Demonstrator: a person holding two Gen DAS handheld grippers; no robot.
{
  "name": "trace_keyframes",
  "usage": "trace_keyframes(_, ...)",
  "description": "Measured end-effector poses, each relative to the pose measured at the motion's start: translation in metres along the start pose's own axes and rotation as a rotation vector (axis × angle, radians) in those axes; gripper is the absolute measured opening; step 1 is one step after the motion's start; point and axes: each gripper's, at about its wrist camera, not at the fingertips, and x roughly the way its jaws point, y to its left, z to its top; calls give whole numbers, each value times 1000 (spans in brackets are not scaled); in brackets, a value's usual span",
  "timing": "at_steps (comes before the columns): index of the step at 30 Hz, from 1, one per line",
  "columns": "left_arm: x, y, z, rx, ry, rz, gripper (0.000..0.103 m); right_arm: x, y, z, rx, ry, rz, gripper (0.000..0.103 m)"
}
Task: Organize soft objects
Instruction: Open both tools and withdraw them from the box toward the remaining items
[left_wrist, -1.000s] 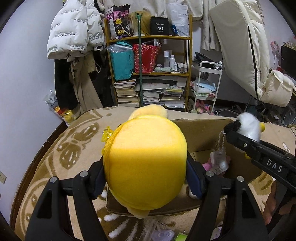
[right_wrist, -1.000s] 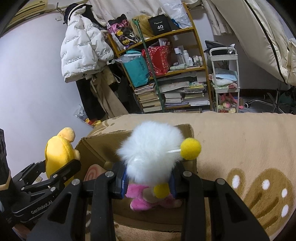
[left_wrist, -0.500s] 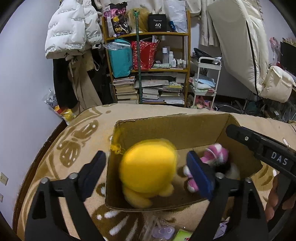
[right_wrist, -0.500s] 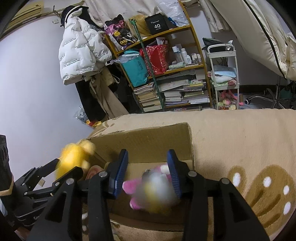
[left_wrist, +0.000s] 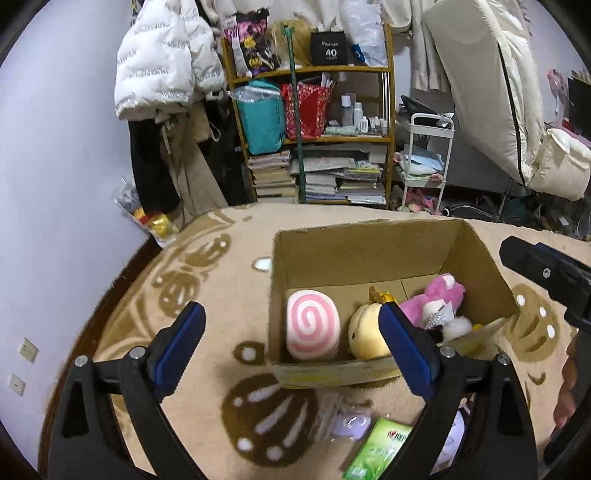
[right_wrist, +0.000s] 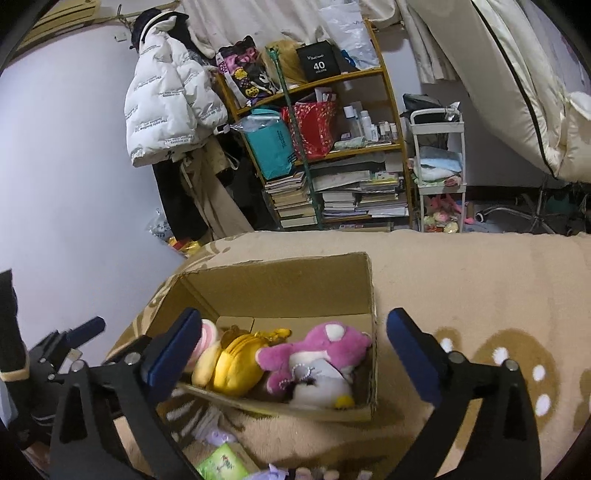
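An open cardboard box (left_wrist: 354, 254) (right_wrist: 280, 280) sits on a beige rug. Inside lie a pink-and-white swirl plush (left_wrist: 313, 325) (right_wrist: 207, 334), a yellow plush (left_wrist: 367, 338) (right_wrist: 238, 363), a pink plush (left_wrist: 434, 295) (right_wrist: 317, 349) and a white fluffy toy (left_wrist: 458, 326) (right_wrist: 321, 386). My left gripper (left_wrist: 291, 347) is open and empty, above the box's near left corner. My right gripper (right_wrist: 291, 354) is open and empty, above the box's near side; part of it shows in the left wrist view (left_wrist: 546, 273).
The beige rug (right_wrist: 480, 280) with brown paw prints spreads around the box. A green packet (left_wrist: 376, 448) (right_wrist: 221, 463) and small purple items (left_wrist: 351, 424) lie on the rug in front of the box. A bookshelf (left_wrist: 317, 136), a white cart (left_wrist: 424, 162) and hanging coats stand beyond.
Both grippers opened. The yellow plush dropped from the left gripper and the white fluffy toy with the pink plush dropped from the right gripper into the box. Both grippers drew back.
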Motion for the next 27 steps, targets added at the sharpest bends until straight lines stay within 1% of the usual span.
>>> trace_keyframes(1, -5, 0, -1, 3, -10, 9, 101, -4, 1, 1, -1, -2, -3, 103)
trace_keyframes(3, -18, 1, -1, 12, -34, 21, 101, -13, 2, 2, 1, -3, -7, 103)
trace_keyframes(7, -38, 3, -4, 18, -42, 16, 102, -32, 6, 1, 5, -16, -15, 103)
trace_keyframes(10, -51, 3, -10, 27, -41, 28, 102, -43, 11, 0, 2, -17, -13, 103)
trace_keyframes(12, -58, 4, -15, 33, -36, 30, 102, -51, 15, -4, -11, -15, -16, 103)
trace_keyframes(18, -79, 1, -33, 67, -6, 72, 102, -71, 21, -16, -16, -7, -12, 103)
trace_keyframes(27, -98, 2, -52, 61, 36, 72, 102, -91, 27, -28, -15, -2, 10, 103)
